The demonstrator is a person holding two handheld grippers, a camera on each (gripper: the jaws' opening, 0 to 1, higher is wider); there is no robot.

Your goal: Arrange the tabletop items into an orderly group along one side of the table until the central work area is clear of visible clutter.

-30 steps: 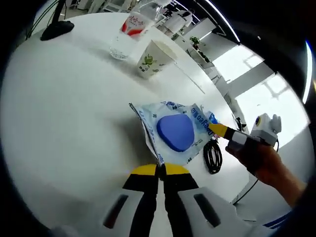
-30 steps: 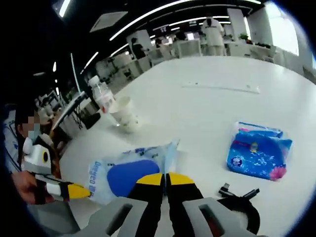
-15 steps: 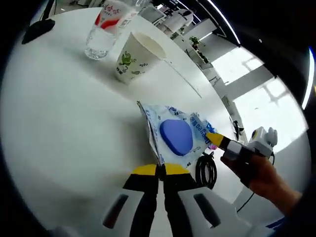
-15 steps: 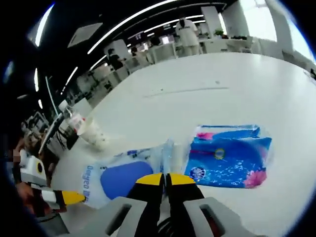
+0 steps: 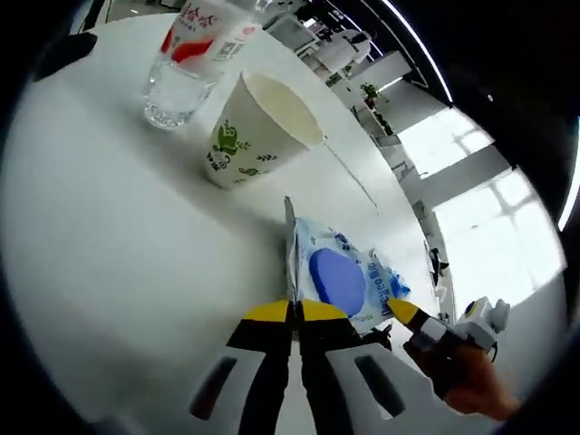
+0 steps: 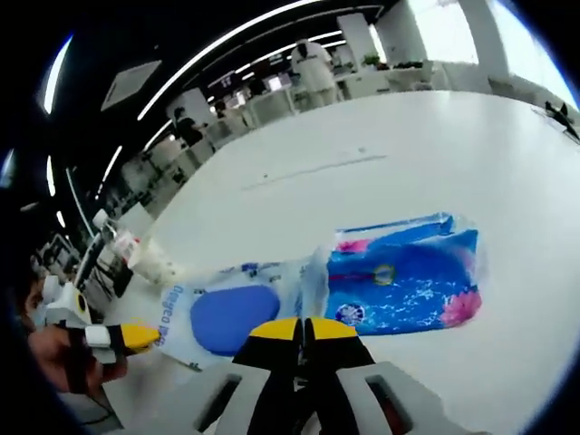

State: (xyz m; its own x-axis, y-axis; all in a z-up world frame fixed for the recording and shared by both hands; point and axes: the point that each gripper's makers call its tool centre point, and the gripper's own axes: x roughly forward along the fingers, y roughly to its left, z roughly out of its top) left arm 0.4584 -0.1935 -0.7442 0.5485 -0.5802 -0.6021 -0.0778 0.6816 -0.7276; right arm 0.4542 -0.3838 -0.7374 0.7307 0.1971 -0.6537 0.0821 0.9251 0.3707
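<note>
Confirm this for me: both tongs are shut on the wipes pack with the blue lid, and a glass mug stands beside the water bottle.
Not quite. The left tongs and right tongs are both shut on the wipes pack, but beside the water bottle stands a paper cup with a green print, not a glass mug. The left gripper view shows it.

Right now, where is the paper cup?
In the left gripper view the paper cup stands on the white table, right beside the water bottle, beyond the wipes pack.
</note>
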